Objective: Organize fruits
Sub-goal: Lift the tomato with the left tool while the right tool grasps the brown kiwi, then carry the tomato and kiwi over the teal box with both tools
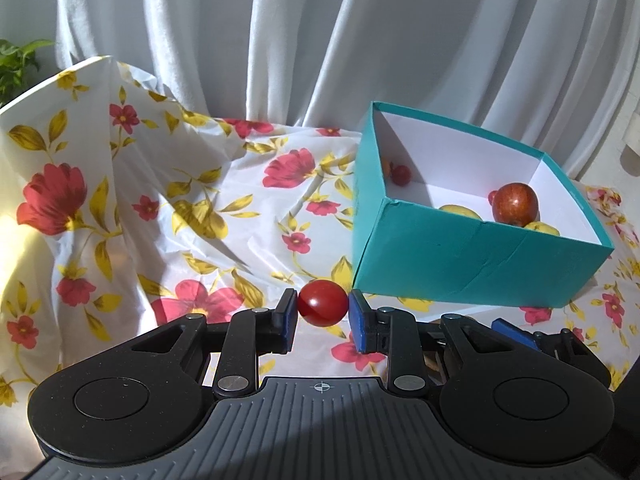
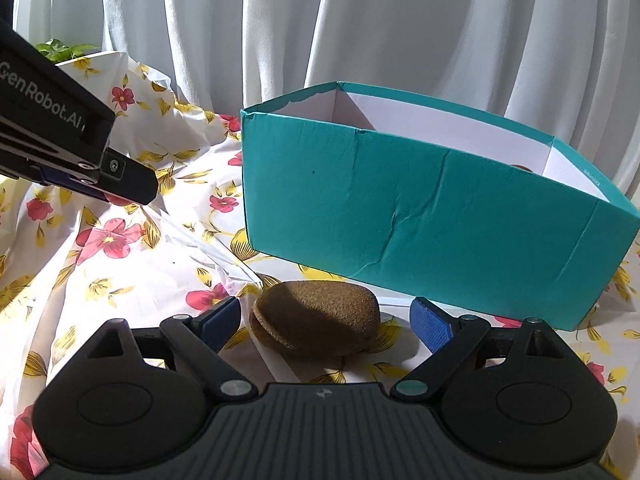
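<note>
Right wrist view: kiwi (image 2: 315, 317) lying crosswise between right gripper (image 2: 326, 322) jaws, gaping w/o touching; left gripper (image 1: 323, 312) clenching red fruit (image 1: 322, 303).

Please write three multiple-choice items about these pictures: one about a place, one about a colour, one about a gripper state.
1. Where does the brown fuzzy kiwi lie?
A. inside the box
B. on the flowered cloth, before the box
C. in the left gripper

2. What colour is the outside of the open cardboard box?
A. teal
B. yellow
C. black

3. How is the left gripper?
A. open and empty
B. out of view
C. shut on the small red round fruit

Answers:
1 B, it rests on the cloth between the open right gripper pads.
2 A, teal walls, white inside.
3 C, both pads press the fruit.
</note>
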`<state>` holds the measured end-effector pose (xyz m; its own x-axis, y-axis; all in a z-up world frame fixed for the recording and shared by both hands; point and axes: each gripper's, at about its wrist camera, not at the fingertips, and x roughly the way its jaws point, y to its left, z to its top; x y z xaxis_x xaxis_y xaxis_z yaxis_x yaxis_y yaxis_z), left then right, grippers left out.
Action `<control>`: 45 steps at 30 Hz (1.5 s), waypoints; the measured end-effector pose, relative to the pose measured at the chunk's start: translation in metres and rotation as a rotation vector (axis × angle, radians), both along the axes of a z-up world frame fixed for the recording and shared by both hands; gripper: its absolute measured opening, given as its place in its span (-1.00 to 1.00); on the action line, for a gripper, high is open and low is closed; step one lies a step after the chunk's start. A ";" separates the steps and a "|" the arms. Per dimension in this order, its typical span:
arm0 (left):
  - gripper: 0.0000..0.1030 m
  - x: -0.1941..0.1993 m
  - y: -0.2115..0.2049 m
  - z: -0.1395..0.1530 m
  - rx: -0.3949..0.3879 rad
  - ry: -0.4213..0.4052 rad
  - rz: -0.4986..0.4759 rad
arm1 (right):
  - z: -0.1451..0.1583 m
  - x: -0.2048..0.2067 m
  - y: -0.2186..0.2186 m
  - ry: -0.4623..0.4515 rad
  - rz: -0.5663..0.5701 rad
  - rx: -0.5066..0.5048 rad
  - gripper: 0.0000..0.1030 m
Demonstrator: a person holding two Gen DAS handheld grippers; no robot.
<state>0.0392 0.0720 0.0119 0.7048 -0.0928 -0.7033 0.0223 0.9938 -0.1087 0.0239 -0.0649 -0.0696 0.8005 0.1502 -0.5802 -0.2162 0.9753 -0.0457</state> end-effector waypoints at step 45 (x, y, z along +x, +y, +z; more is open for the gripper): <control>-0.38 0.037 -0.092 0.080 0.057 -0.155 -0.149 | 0.100 -0.077 -0.130 -0.272 -0.406 0.032 0.40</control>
<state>0.0761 -0.0197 0.0921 0.7861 -0.1674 -0.5950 0.1816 0.9827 -0.0366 -0.0531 -0.1952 0.0301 0.9200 -0.1909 -0.3424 0.1974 0.9802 -0.0161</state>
